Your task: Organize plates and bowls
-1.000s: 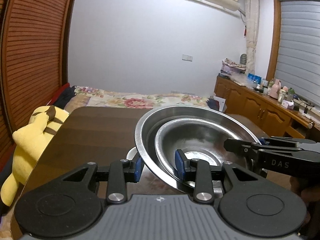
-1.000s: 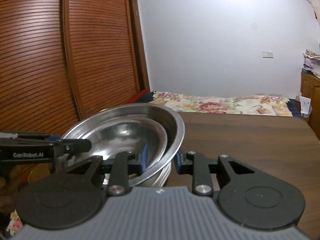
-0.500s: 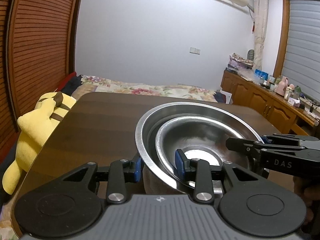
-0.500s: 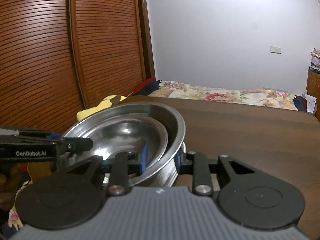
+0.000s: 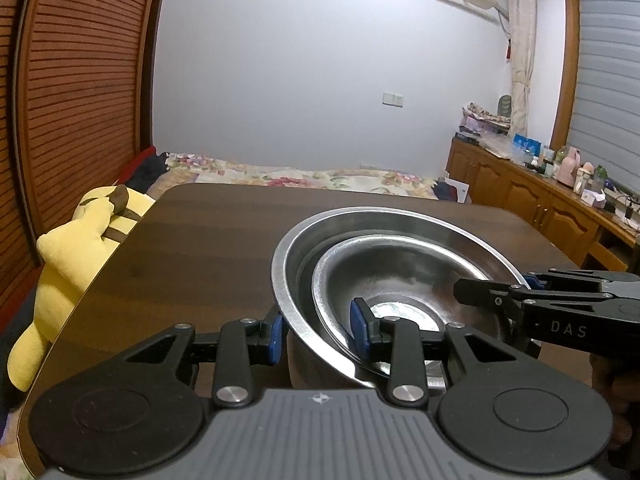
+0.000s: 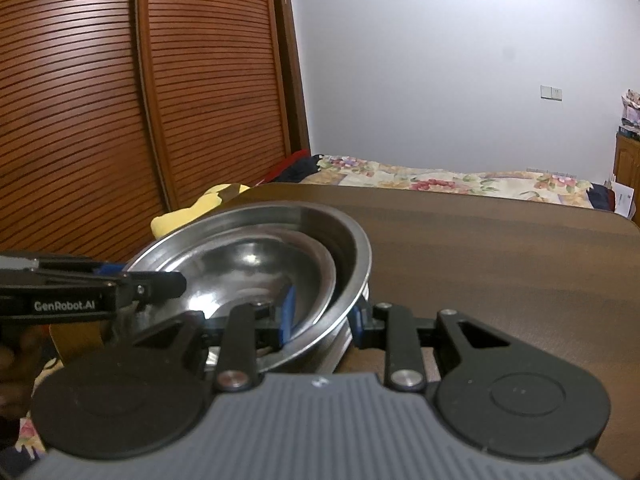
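A large steel bowl [image 5: 404, 222] with a smaller steel bowl [image 5: 400, 276] nested inside sits over the dark wooden table [image 5: 192, 248]. My left gripper [image 5: 318, 328] is shut on the stacked rims at their left side. My right gripper [image 6: 322, 314] is shut on the rims at the right side of the large bowl [image 6: 320, 220] and the smaller bowl [image 6: 256, 264]. The right gripper also shows in the left wrist view [image 5: 560, 312], and the left gripper in the right wrist view [image 6: 80, 292]. More steel dishes seem to lie under the bowls, mostly hidden.
A yellow plush toy [image 5: 76, 256] lies off the table's left edge. A bed with a flowered cover [image 5: 304, 176] is behind the table. Wooden slatted doors [image 6: 120, 100] stand on the left, and a wooden sideboard [image 5: 540, 208] with small items on the right.
Both grippers and the nested bowls have come down toward the table. The grips have not changed.
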A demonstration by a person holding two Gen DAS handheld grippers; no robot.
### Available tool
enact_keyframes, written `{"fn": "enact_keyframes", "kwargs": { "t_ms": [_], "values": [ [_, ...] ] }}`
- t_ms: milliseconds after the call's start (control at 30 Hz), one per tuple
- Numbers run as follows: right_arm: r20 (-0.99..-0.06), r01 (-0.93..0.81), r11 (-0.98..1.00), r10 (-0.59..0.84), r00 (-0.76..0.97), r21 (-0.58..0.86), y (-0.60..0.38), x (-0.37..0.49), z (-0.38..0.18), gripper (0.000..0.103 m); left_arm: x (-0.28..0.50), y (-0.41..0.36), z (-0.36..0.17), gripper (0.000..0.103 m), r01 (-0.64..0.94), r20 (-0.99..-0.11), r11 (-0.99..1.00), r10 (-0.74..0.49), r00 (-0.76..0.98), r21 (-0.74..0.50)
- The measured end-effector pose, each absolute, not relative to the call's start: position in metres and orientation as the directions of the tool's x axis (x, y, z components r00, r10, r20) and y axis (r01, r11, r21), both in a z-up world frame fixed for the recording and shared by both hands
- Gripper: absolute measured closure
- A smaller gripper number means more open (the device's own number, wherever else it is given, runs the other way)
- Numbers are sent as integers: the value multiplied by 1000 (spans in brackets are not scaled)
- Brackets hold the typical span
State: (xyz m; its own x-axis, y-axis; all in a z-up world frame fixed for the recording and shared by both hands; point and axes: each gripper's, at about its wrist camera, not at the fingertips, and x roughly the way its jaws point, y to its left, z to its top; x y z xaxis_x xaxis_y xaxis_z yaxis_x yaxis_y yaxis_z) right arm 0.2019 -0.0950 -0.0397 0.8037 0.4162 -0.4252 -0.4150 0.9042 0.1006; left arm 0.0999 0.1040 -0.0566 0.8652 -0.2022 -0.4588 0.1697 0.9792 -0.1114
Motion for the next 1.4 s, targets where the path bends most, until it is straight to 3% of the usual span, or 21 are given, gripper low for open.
{"fn": "enact_keyframes", "kwargs": {
  "t_ms": [333, 467, 500, 600, 767, 900, 1000, 1100, 1400],
  "values": [
    [-427, -420, 901, 424, 798, 109, -94, 204, -40, 73, 101, 103, -57, 67, 162, -461, 980, -196, 866, -114],
    [-416, -409, 908, 407, 813, 90, -93, 202, -38, 64, 102, 103, -57, 66, 149, -465, 982, -185, 866, -113],
    [-407, -405, 910, 403, 820, 86, -93, 201, -37, 60, 102, 103, -57, 65, 144, -466, 983, -180, 866, -113],
    [-387, -389, 918, 386, 838, 73, -95, 197, -32, 50, 102, 103, -55, 41, 133, -461, 985, -168, 871, -107],
    [-363, -369, 926, 370, 855, 75, -99, 191, -23, 41, 98, 99, -46, 18, 126, -441, 988, -154, 884, -92],
    [-335, -352, 934, 351, 874, 60, -102, 185, -16, 23, 95, 96, -38, 5, 118, -419, 990, -140, 897, -79],
    [-310, -334, 941, 332, 891, 47, -104, 182, -12, 8, 94, 94, -32, 0, 108, -406, 992, -127, 905, -70],
    [-284, -304, 952, 301, 910, 33, -105, 179, -8, 0, 92, 90, -28, 0, 107, -403, 992, -123, 907, -62],
    [-282, -215, 976, 216, 935, 35, -113, 171, 2, 0, 87, 77, -16, 0, 88, -402, 996, -92, 911, -29]
  ]
}}
